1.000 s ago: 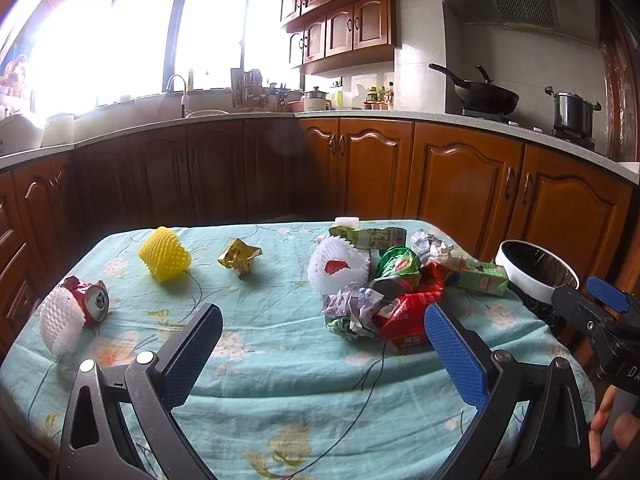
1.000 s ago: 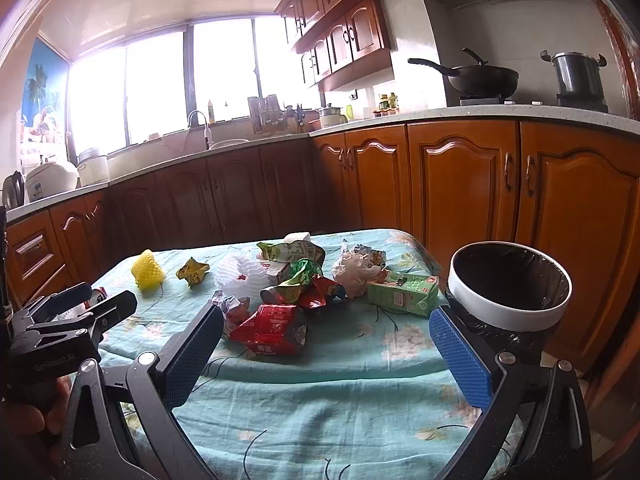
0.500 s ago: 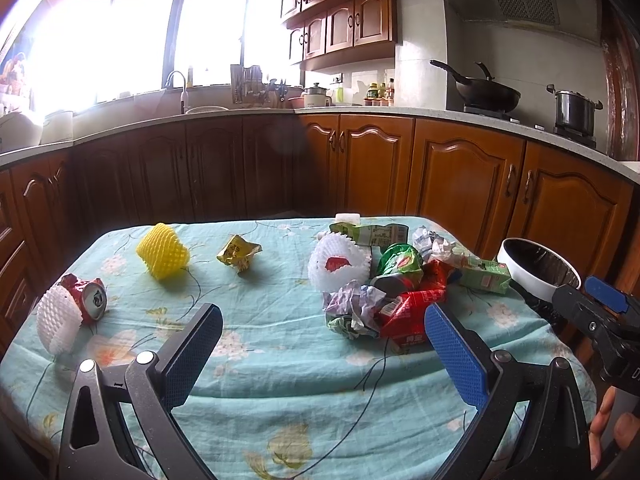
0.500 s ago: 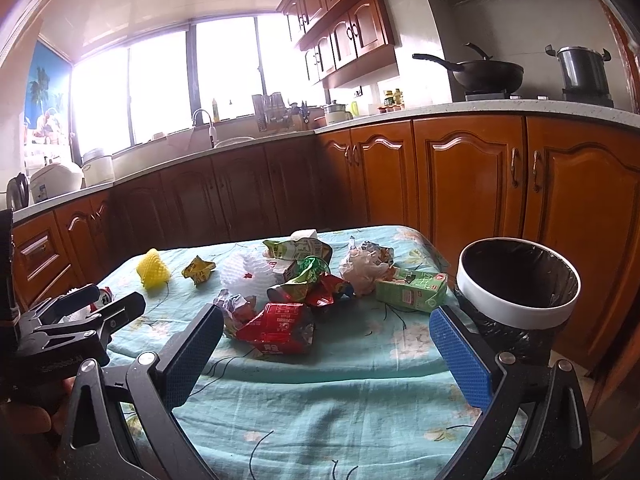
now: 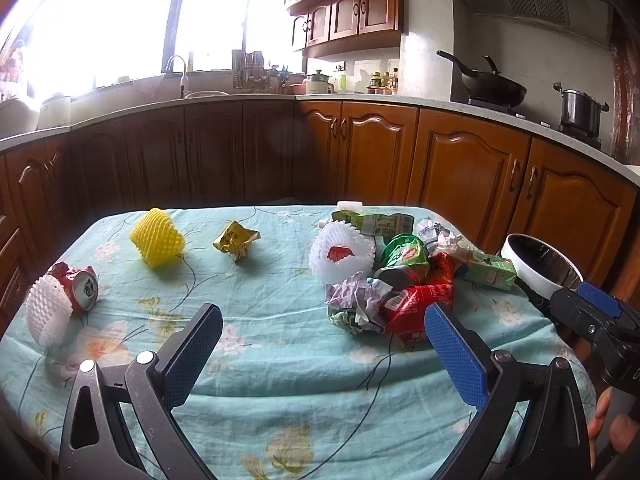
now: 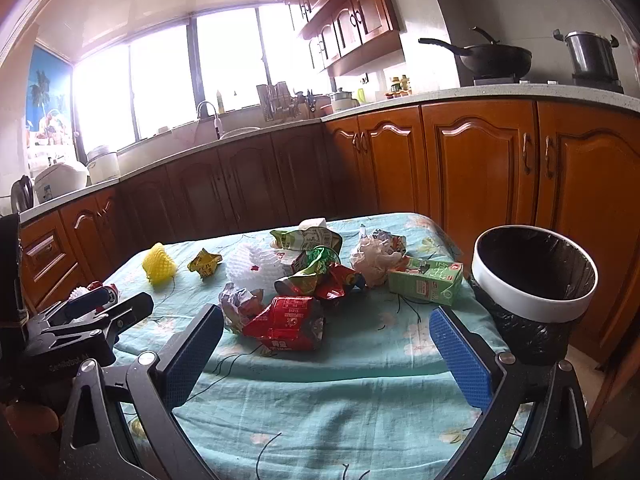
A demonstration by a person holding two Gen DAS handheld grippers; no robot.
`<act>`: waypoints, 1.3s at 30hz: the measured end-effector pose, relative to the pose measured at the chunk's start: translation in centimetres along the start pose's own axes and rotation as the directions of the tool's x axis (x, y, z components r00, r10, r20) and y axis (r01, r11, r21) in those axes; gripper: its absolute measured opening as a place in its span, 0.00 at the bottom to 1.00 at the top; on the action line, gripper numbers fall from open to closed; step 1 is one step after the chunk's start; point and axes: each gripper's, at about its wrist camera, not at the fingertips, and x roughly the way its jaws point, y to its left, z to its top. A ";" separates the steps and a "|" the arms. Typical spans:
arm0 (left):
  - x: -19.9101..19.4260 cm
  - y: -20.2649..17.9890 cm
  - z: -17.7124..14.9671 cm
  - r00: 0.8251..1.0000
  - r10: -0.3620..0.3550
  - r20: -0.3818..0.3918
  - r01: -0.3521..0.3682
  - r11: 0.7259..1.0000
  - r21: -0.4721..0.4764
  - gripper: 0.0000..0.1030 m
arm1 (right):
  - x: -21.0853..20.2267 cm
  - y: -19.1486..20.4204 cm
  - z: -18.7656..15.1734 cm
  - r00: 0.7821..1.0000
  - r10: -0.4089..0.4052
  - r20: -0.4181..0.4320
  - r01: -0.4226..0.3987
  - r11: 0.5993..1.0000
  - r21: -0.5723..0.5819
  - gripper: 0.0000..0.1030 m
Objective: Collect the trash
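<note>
Trash lies on a table with a light blue flowered cloth. A pile on its right side holds a red carton, crumpled paper, a white foam net, green wrappers and a green juice box. Further left lie a yellow foam net, a gold wrapper and a crushed red can beside another white net. A white-rimmed bin with a black liner stands off the table's right edge. My left gripper and right gripper both hang open and empty over the near edge.
Brown wooden cabinets run behind and to the right of the table. A wok and a steel pot sit on the stove at the back right. A sink and bright windows are at the back.
Both grippers have drifted slightly; the table and bin sit a little lower and closer in the views. Nothing was picked up and the trash has not moved.
</note>
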 end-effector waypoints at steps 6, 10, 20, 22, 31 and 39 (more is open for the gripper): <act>2.1 0.7 0.8 0.998 -0.020 -0.064 0.018 0.999 -0.033 0.98 | 1.6 -0.9 0.3 0.998 0.039 -0.048 -0.036 0.998 0.051 0.99; 3.8 1.2 1.6 0.994 -0.034 -0.105 0.028 0.998 -0.050 0.96 | 3.0 -1.4 0.5 0.993 0.081 -0.086 -0.074 0.994 0.086 0.93; 9.0 1.2 2.9 0.970 -0.104 -0.219 0.094 0.994 -0.058 0.80 | 7.6 -2.5 0.4 0.959 0.190 -0.213 -0.149 0.970 0.193 0.55; 10.1 1.3 3.1 0.964 -0.111 -0.243 0.099 0.993 -0.062 0.78 | 8.6 -2.6 0.3 0.948 0.209 -0.241 -0.158 0.964 0.214 0.50; 14.9 1.5 3.4 0.935 -0.144 -0.325 0.123 0.989 -0.084 0.60 | 12.6 -2.3 -0.5 0.897 0.298 -0.328 -0.211 0.938 0.274 0.39; 15.5 1.2 2.7 0.920 -0.198 -0.339 0.179 0.980 -0.088 0.13 | 12.8 -1.3 -0.6 0.880 0.334 -0.337 -0.255 0.932 0.258 0.05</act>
